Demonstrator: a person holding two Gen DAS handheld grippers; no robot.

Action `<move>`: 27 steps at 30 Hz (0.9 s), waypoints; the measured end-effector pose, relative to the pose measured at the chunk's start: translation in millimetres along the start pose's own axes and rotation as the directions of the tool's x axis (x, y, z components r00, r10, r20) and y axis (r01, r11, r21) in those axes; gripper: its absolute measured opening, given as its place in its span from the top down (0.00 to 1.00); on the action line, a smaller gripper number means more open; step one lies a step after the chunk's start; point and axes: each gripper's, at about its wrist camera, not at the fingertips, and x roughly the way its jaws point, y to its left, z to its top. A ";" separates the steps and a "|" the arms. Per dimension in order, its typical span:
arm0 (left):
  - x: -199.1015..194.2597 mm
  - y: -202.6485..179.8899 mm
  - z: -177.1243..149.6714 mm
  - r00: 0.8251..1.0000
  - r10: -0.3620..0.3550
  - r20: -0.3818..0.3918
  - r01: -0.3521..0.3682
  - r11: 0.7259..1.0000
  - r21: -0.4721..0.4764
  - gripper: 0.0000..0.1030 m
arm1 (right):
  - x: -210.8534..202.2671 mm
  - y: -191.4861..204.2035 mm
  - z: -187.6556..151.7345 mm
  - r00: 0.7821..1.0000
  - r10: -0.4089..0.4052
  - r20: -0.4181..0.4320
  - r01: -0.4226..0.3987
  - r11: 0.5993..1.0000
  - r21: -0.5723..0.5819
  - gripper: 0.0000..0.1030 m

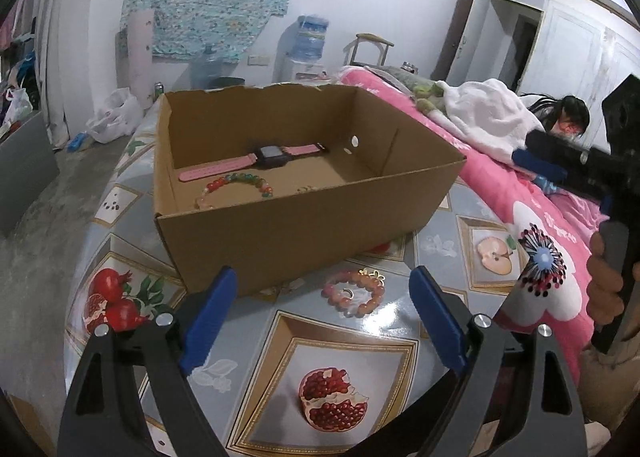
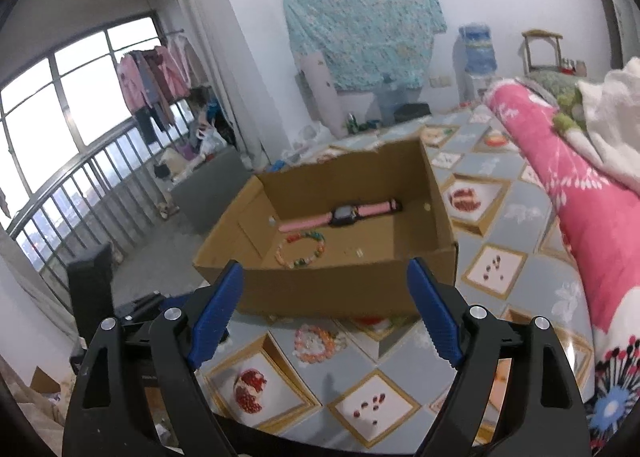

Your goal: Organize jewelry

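Note:
An open cardboard box (image 1: 304, 225) (image 2: 340, 291) stands on the fruit-patterned tablecloth (image 1: 280, 341). Inside it lie a pink-strapped watch (image 1: 272, 156) (image 2: 344, 215), a multicoloured bead bracelet (image 1: 236, 187) (image 2: 302, 249) and a tiny gold piece (image 1: 306, 189). A pink bead bracelet (image 1: 354, 293) (image 2: 318, 341) with a gold charm lies on the cloth just in front of the box. My left gripper (image 1: 324, 321) hovers open just short of it, nothing between the blue pads. My right gripper (image 2: 326, 313) is open and empty too, above the same bracelet and facing the box.
A pink flowered quilt (image 1: 552, 257) (image 2: 580, 209) borders the cloth on the right, with a white blanket (image 1: 488, 117) and a person lying further back. A hand (image 1: 604, 289) holds the other gripper at the right. The cloth's edge drops to a concrete floor (image 1: 36, 217) on the left.

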 end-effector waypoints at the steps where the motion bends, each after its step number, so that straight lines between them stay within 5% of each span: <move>1: -0.6 -0.8 -0.3 1.000 0.005 0.001 -0.005 1.000 0.003 0.17 | 1.1 -1.2 -1.2 1.000 -0.001 -0.009 0.001 1.000 0.008 0.23; 27: 11.5 1.2 -2.0 0.999 0.038 -0.032 -0.039 0.999 -0.009 0.13 | 12.0 -6.5 -15.2 0.994 -0.010 -0.112 0.014 0.999 0.034 0.23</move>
